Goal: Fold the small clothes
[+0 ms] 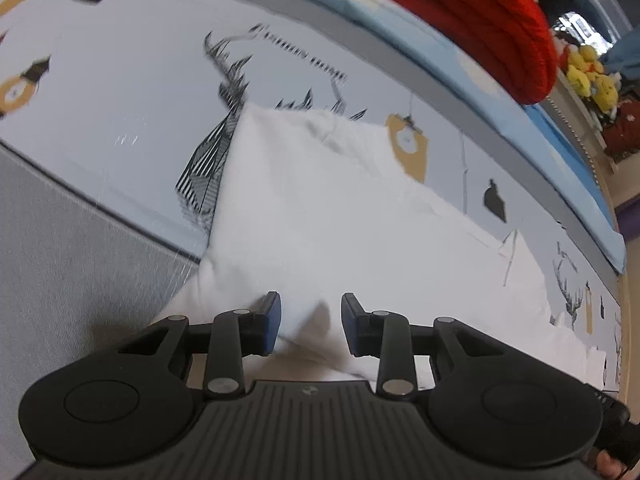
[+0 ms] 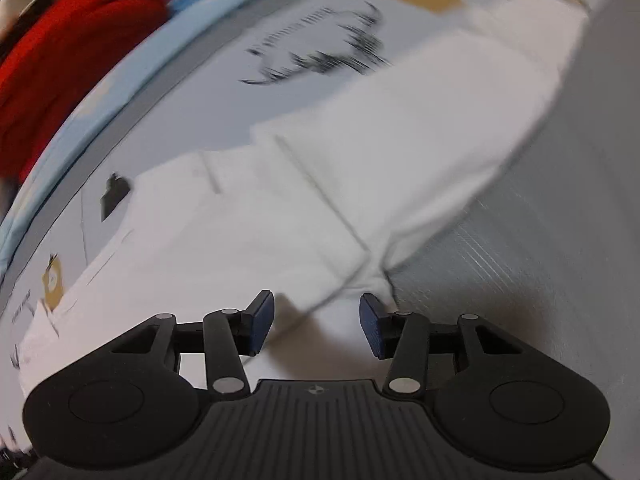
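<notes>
A white garment (image 1: 320,208) is seen spread flat on a printed sheet (image 1: 120,92), its near edge at the sheet's grey border; the left hand-held gripper (image 1: 310,326) is held parted over a raised pinch of that edge, pads clear. The right hand-held gripper (image 2: 316,326) is likewise parted over a seamed corner. The cloth is judged light, limp and best taken by its near corners.
</notes>
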### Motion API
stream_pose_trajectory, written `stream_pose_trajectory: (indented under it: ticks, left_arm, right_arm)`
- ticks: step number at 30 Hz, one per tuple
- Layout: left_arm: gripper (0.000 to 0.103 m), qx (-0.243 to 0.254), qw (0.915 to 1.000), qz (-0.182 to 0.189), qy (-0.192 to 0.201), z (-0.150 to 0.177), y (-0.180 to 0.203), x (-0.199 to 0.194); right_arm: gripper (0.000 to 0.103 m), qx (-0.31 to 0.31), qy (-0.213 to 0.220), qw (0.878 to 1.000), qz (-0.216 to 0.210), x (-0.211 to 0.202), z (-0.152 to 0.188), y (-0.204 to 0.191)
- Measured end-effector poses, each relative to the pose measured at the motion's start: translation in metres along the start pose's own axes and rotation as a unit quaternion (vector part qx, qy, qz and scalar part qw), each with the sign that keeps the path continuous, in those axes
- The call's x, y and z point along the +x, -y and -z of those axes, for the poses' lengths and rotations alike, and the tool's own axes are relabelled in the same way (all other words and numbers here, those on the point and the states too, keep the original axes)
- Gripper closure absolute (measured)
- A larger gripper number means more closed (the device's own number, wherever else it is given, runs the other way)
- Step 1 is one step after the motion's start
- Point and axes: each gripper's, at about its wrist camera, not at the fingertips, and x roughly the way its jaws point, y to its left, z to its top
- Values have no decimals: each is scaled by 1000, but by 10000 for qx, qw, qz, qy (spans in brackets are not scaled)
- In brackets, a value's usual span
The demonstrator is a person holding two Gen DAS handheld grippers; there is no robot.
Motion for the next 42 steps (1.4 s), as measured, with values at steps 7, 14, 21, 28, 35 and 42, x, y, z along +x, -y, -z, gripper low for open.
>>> stream_pose_trajectory:
  ticks: [7,14,21,28,35,42]
  left_arm:
    - [66,202,9997,32,96,0,6,-8]
    - [66,299,9995,73,78,1,10,-8]
    - [62,327,9994,62,72,0,9,-7]
    - [62,362,9993,71,51,1,10,-5]
    - [62,373,9993,30,38,2,8,-4]
    - [62,372,9993,63,32,1,8,-4]
  right_arm:
    - [54,134,830,9964,-54,-23,-34,33]
    - [52,902,1155,9887,323,-13,-64,103]
    - [50,1376,1302,9808,473,-1,-78,156]
    - [45,1555,1595,9747,160,3,-84,166]
    - [45,1766,2008,9632,-258,11,-101,184]
    - [85,1745,2261,9583,-137,17,-105,182]
